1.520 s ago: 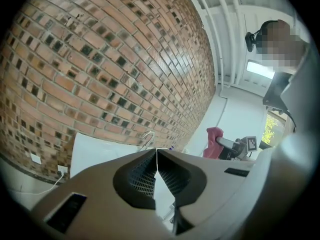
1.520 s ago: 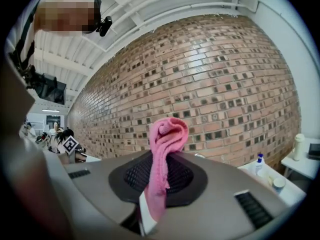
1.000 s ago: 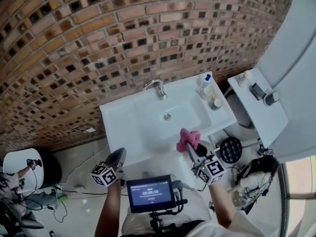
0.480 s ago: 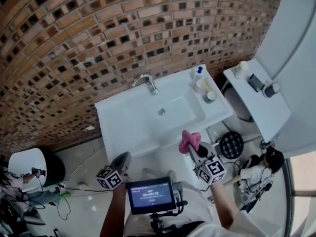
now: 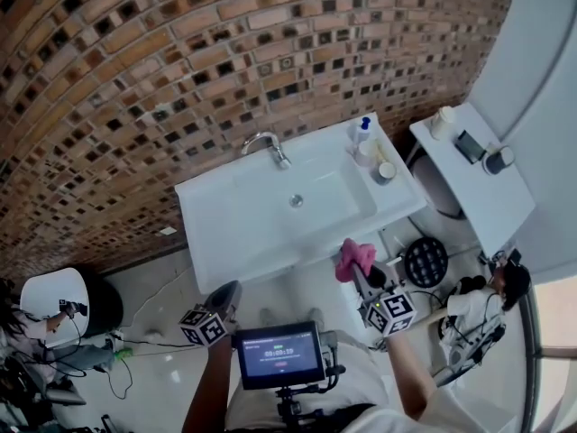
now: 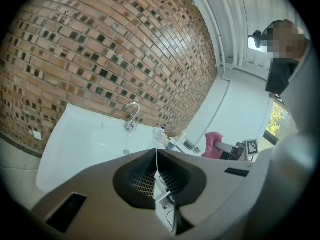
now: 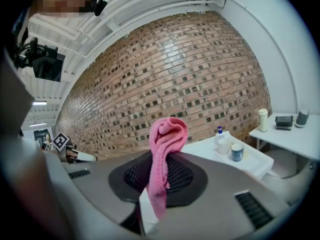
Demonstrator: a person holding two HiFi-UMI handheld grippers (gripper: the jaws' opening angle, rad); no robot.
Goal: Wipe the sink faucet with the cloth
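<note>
Both grippers have drawn back off the sink [image 5: 234,228]. Right gripper [image 5: 357,272] clamps the cloth [image 5: 354,256], its length pointing sinkward; left gripper [image 5: 229,290] jaws meet, empty.

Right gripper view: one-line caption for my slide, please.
Right hand-held gripper shut on the pink cloth, in front of the brick wall, white sink off to its right.

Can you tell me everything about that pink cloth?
The pink cloth looks soft and fuzzy, like a small towel. It is bunched and folded over, pinched between the jaws of the right gripper, with its rounded top sticking out past them. It is held in the air in front of the white sink, touching nothing else.
</note>
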